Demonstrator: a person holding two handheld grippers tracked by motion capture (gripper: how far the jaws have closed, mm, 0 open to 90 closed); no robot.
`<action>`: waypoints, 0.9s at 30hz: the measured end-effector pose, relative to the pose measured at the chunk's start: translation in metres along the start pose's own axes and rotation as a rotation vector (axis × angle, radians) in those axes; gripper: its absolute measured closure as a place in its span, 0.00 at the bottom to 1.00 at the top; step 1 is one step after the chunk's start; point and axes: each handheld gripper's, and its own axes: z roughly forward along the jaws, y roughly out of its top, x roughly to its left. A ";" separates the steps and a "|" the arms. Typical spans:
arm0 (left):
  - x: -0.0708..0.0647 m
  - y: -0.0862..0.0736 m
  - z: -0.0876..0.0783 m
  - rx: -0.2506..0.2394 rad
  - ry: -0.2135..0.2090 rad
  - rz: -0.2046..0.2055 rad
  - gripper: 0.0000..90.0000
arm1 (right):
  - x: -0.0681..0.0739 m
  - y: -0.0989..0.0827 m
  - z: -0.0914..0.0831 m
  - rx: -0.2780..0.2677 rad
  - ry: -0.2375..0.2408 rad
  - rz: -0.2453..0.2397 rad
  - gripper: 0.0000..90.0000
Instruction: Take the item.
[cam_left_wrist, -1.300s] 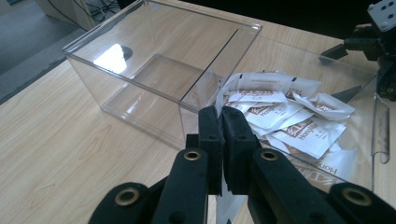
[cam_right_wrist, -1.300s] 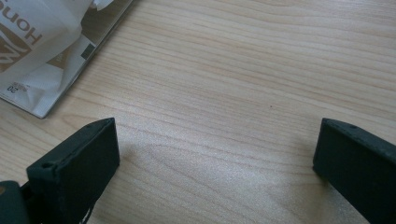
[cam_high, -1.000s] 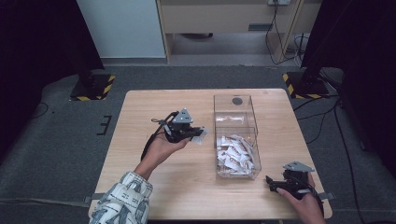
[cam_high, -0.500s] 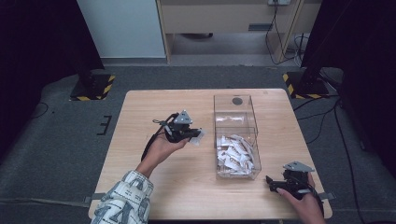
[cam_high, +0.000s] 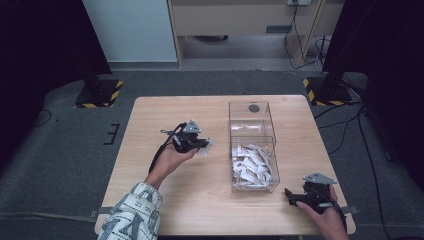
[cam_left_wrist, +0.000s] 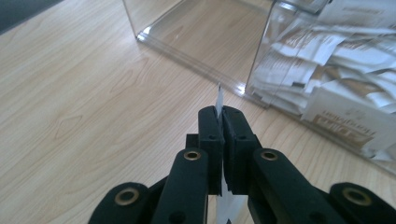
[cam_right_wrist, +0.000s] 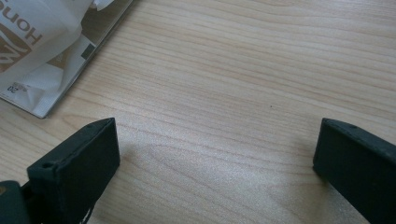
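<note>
My left gripper (cam_high: 204, 145) hovers low over the table's middle, just left of a clear plastic box (cam_high: 252, 104). It is shut on a thin white sachet (cam_left_wrist: 219, 97), held edge-on between its jaws (cam_left_wrist: 219, 114) and pointing at the box wall (cam_left_wrist: 196, 60). The box's near compartment holds several white and brown sachets (cam_high: 252, 165), which also show in the left gripper view (cam_left_wrist: 336, 56). Its far compartment has only a dark round spot (cam_high: 254, 108). My right gripper (cam_high: 291, 196) rests at the front right of the table, jaws wide open (cam_right_wrist: 215, 144) over bare wood.
The wooden table (cam_high: 165, 110) has free room to the left and in front of the box. A corner of the box with sachets (cam_right_wrist: 42, 42) lies close to the right gripper's left jaw. Dark floor, stands and cables surround the table.
My left gripper has sunk a little toward the table with the sachet still pinched in it. The right gripper has stayed put.
</note>
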 end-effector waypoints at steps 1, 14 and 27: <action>0.001 -0.002 0.001 0.001 -0.002 -0.004 0.96 | 0.000 0.000 0.000 0.000 0.000 0.000 0.01; 0.008 -0.011 0.010 0.034 0.005 -0.027 0.96 | 0.000 0.000 0.000 0.000 0.000 0.000 0.01; 0.008 -0.017 0.025 0.047 0.048 -0.054 0.96 | 0.000 0.000 0.000 0.000 0.000 0.000 0.01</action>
